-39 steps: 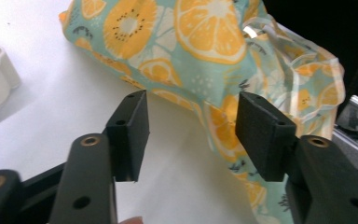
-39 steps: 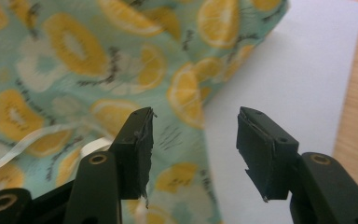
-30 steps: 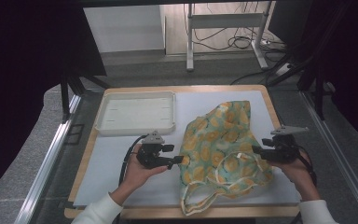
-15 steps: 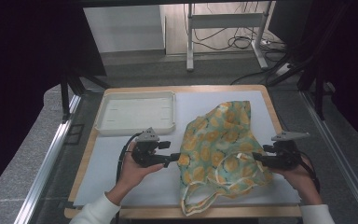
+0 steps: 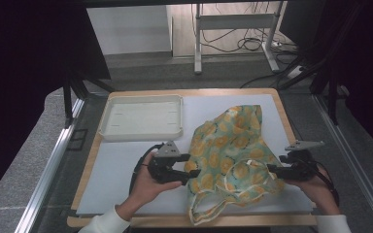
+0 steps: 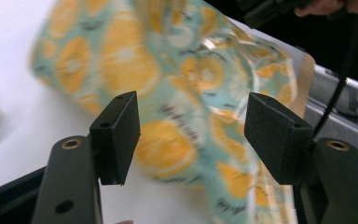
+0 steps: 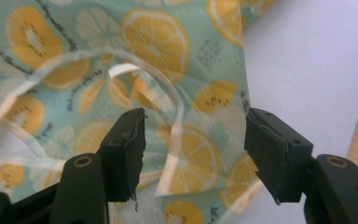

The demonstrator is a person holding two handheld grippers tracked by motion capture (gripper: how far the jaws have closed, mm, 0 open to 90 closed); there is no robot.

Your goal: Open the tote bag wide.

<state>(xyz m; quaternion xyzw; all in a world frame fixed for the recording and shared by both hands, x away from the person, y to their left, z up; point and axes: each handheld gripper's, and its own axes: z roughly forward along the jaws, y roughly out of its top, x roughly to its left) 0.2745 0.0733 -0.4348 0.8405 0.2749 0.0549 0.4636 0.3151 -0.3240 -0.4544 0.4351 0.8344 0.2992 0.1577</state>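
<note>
On the white mat (image 5: 126,170) lies a crumpled lemon-print bag (image 5: 233,150), right of an empty white tray (image 5: 143,116). Left gripper (image 5: 187,170) at the bag's left edge and right gripper (image 5: 271,170) at its right edge both have jaws spread, just opening, cloth between them unclamped.

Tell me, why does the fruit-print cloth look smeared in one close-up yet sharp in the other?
Left gripper view: the cloth bag is motion-blurred, while the black fingers stay crisp. Right gripper view: the lemon print and pale handle strap are sharp. High view: the table is evenly lit, the room edges dark.
</note>
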